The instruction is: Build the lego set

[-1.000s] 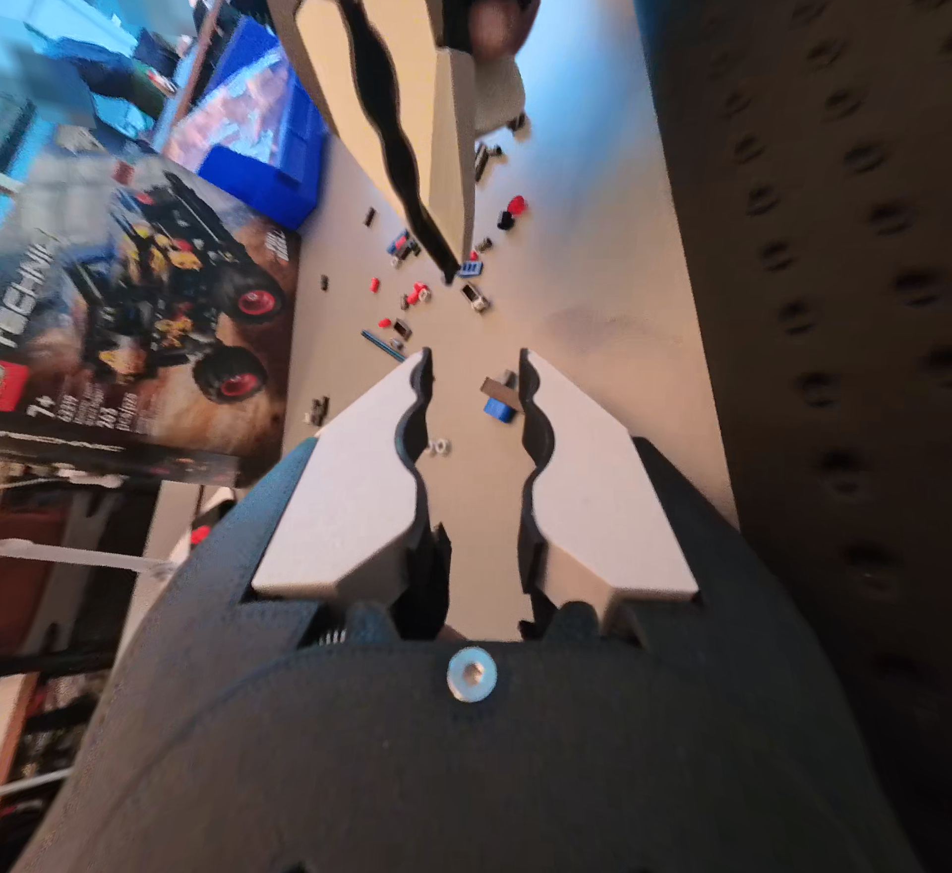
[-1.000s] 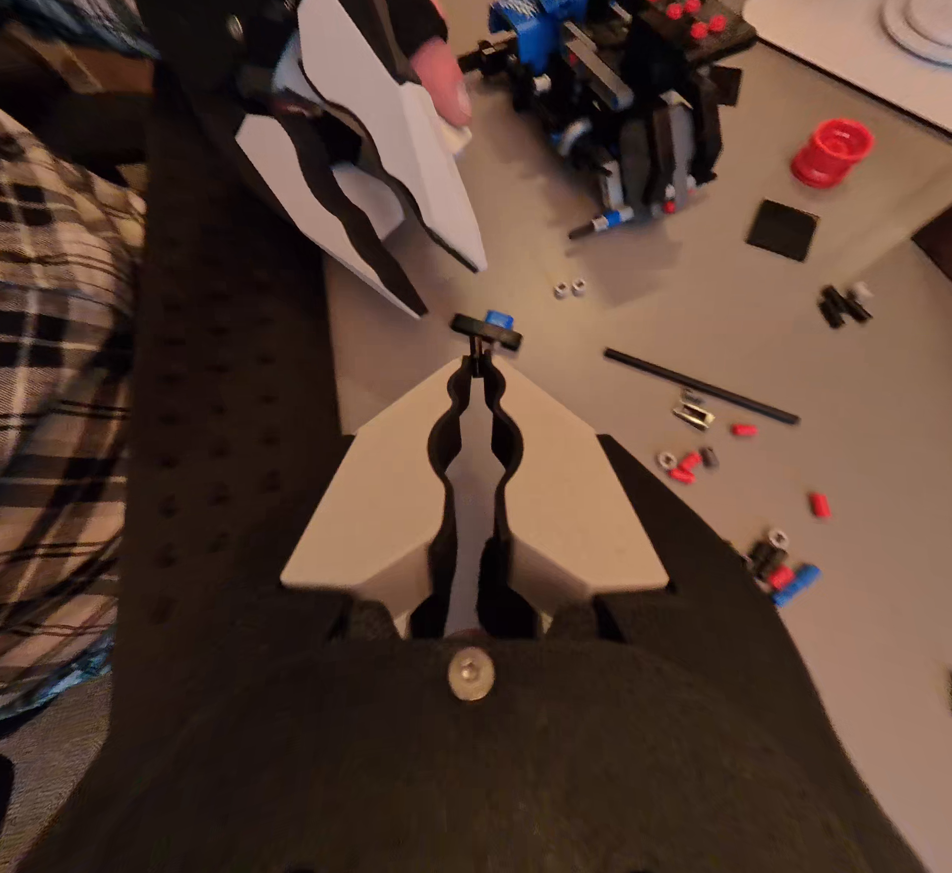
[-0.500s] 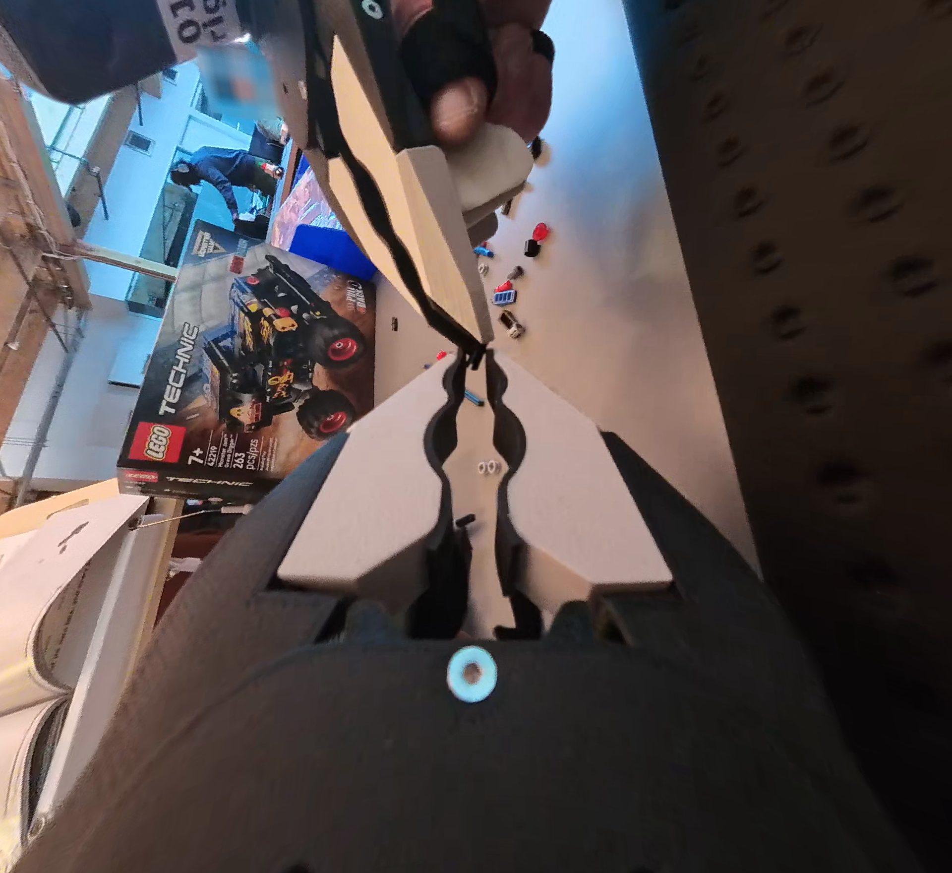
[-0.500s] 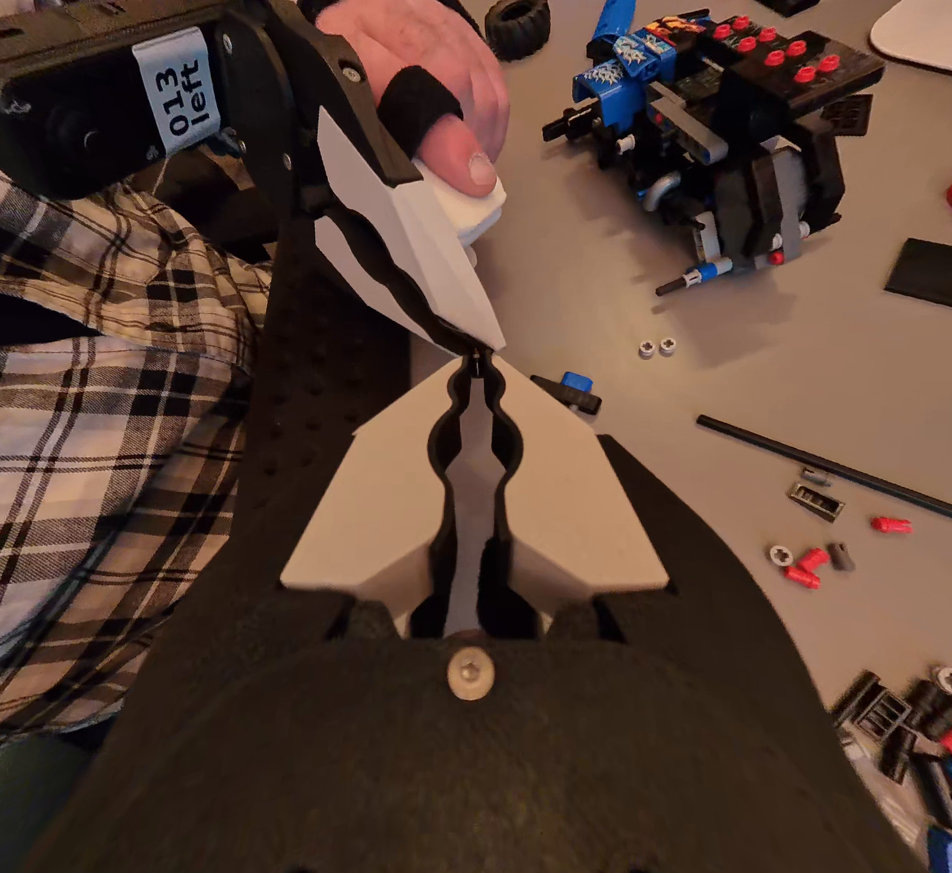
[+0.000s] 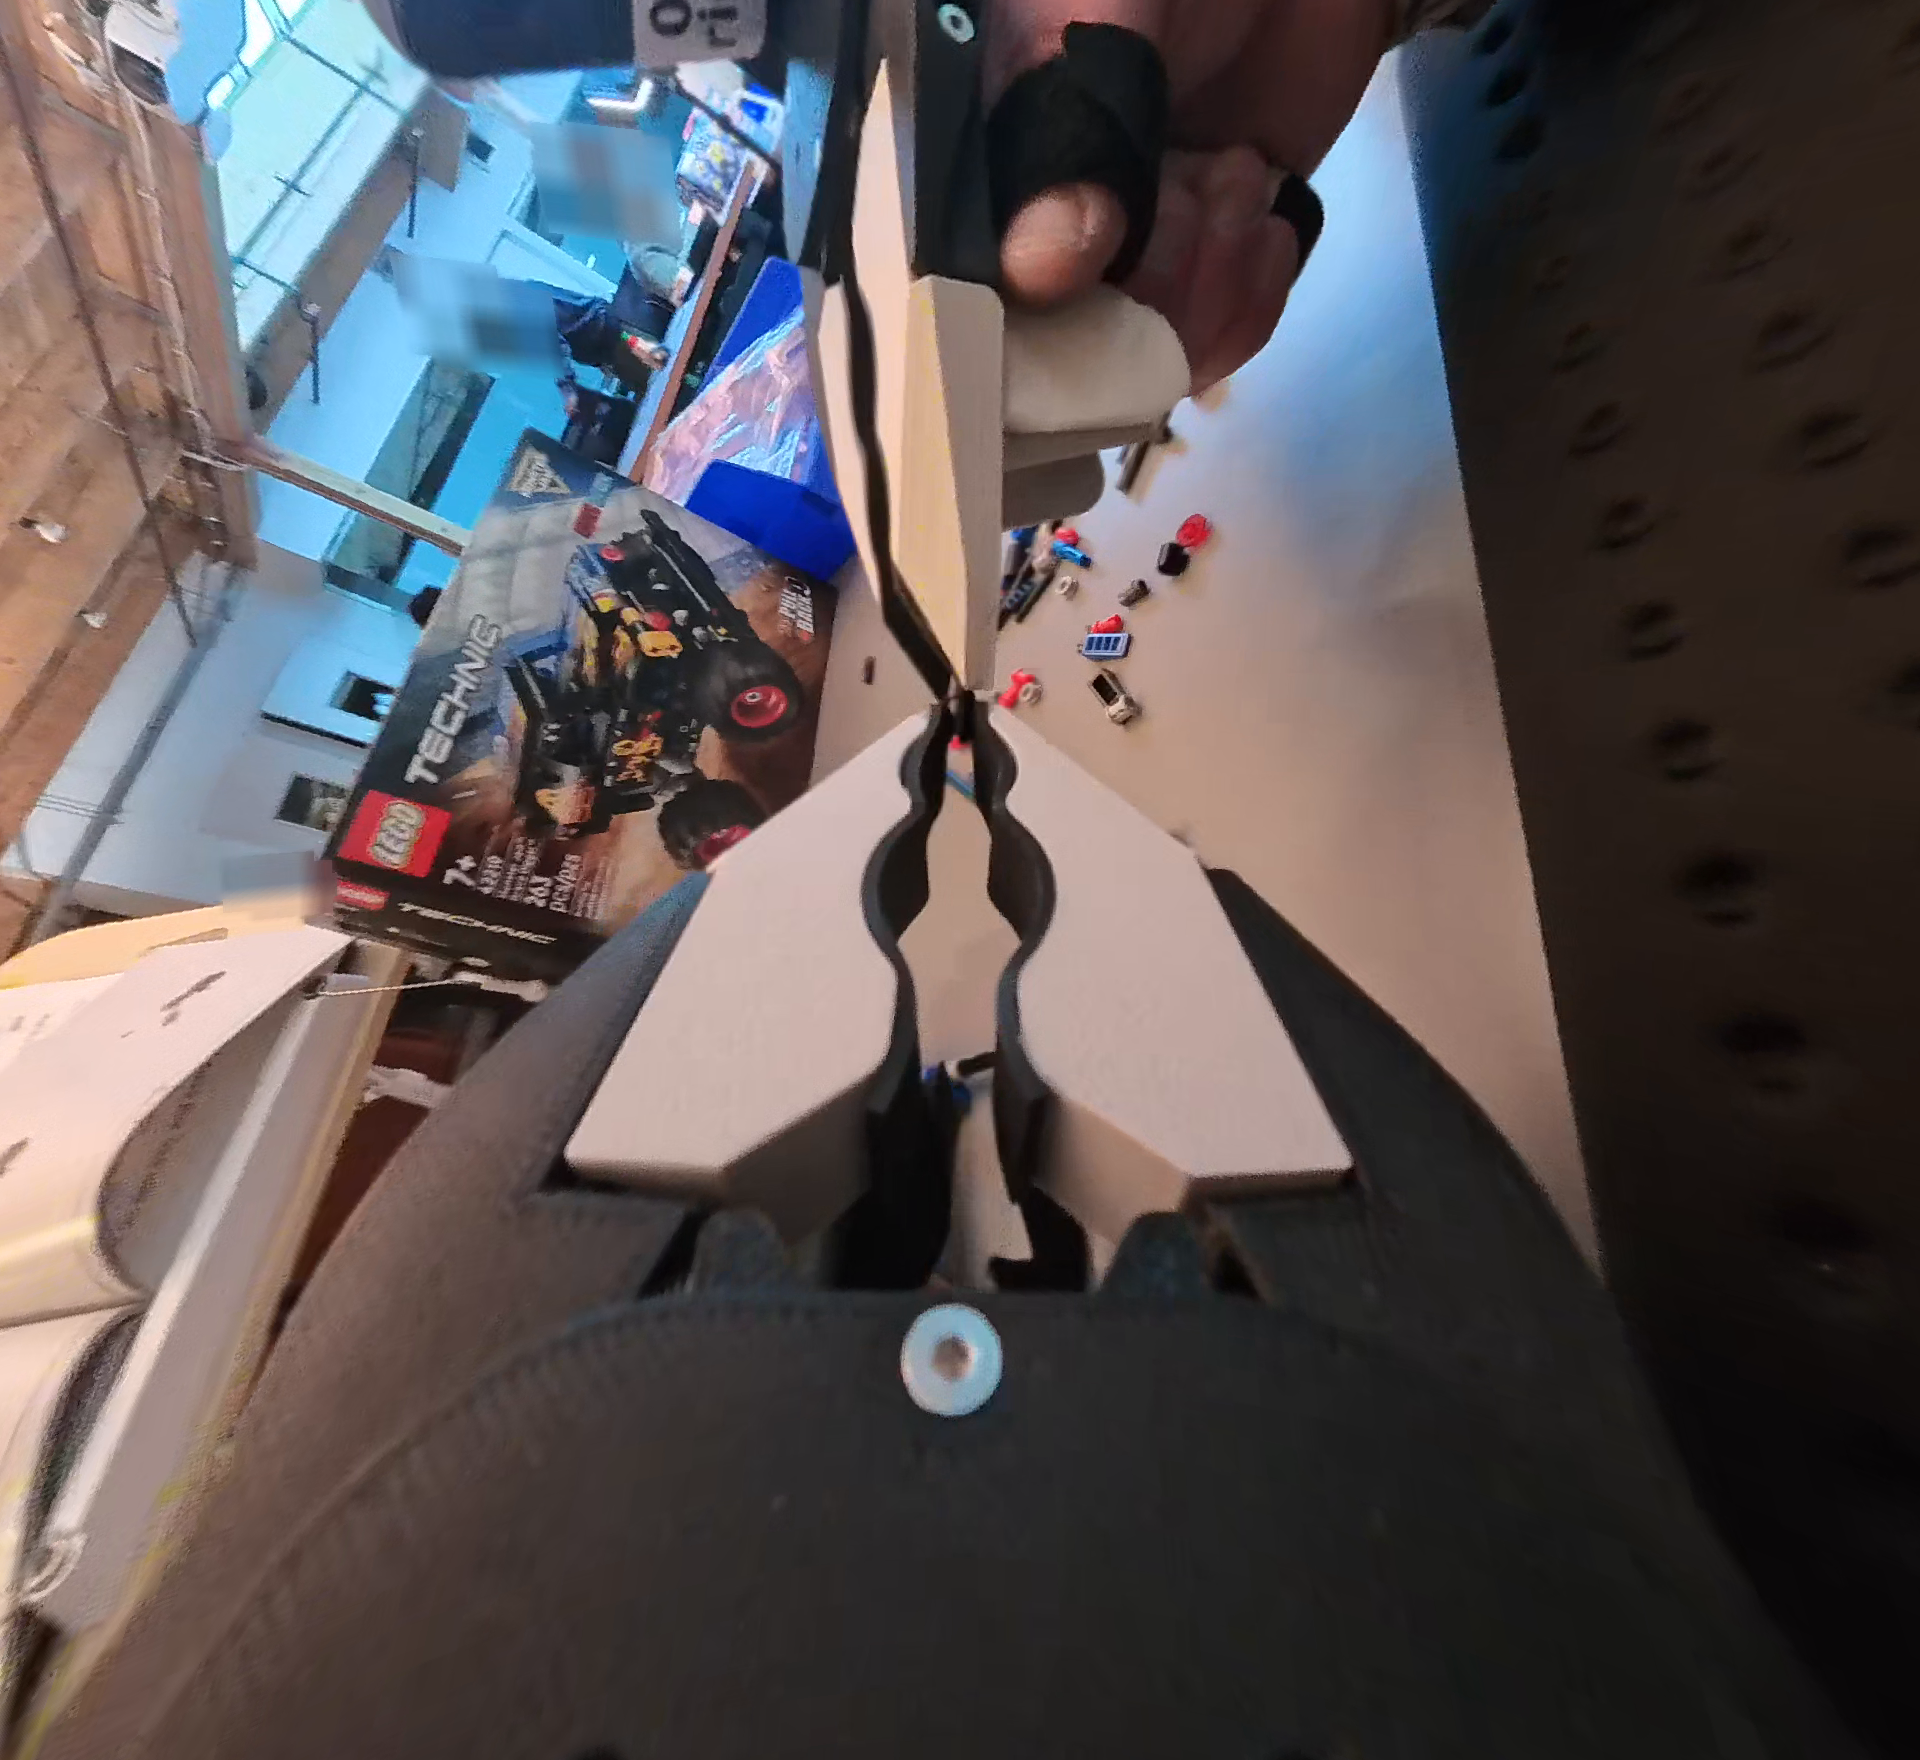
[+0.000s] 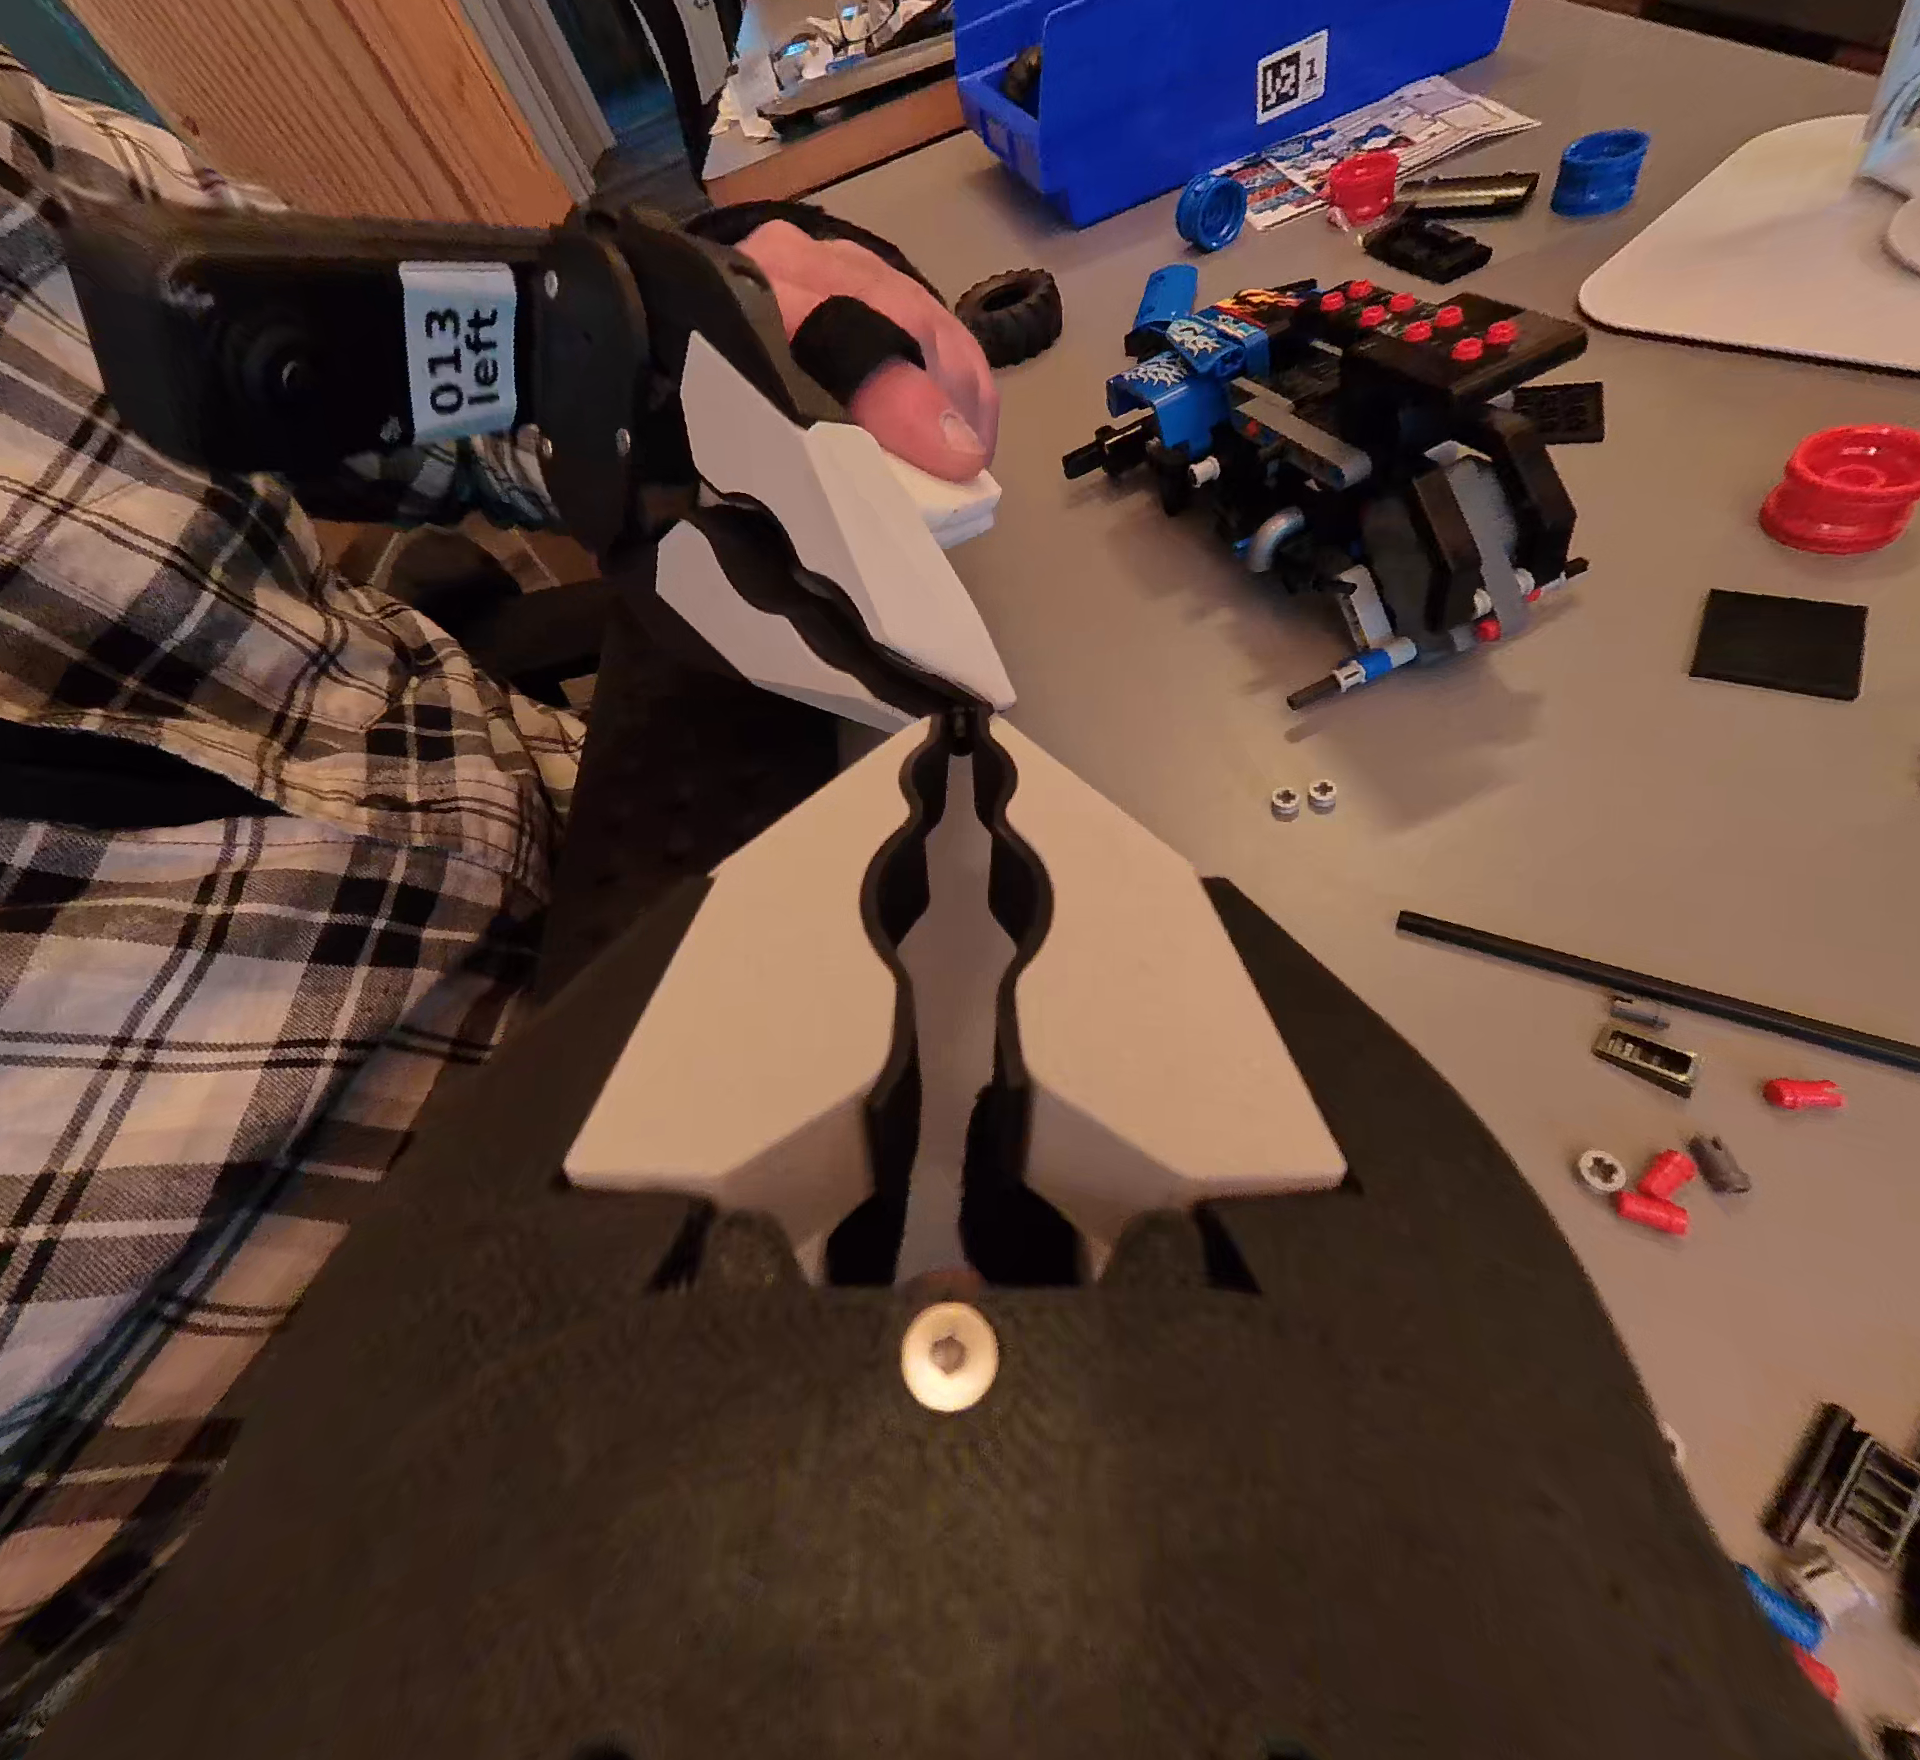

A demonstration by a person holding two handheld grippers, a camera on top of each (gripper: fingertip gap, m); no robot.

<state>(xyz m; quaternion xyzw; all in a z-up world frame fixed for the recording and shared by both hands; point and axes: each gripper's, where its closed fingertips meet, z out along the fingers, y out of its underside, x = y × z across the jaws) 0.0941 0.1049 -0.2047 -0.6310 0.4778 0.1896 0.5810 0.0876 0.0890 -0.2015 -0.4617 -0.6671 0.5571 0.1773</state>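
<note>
Up in the air above the grey tabletop [image 6: 1299, 962], the two hand-held grippers meet tip to tip. In the right wrist view, the right gripper [image 6: 961, 731], white-fingered with black wavy pads, has its tips pinched together on a small black lego pin [image 6: 962, 723]; the left gripper [image 6: 961, 698] comes in from the upper left, its tips closed at the same pin. The left wrist view shows the same meeting from the other side: the left gripper [image 5: 957, 723] with tips drawn together, the right gripper [image 5: 951, 687] reaching down from above, held by a hand [image 5: 1174, 110]. The pin is too small to tell how much each one grips.

Well beyond the tips, the partly built blue and black lego vehicle [image 6: 1371, 463] lies on the table, a red wheel hub [image 6: 1844, 489] to its right and a black rubber tyre [image 6: 1010, 316] to its left. A long black axle rod [image 6: 1662, 988] and small red pins [image 6: 1652, 1191] lie scattered nearer. A blue plastic bin [image 6: 1247, 17] stands at the back.
</note>
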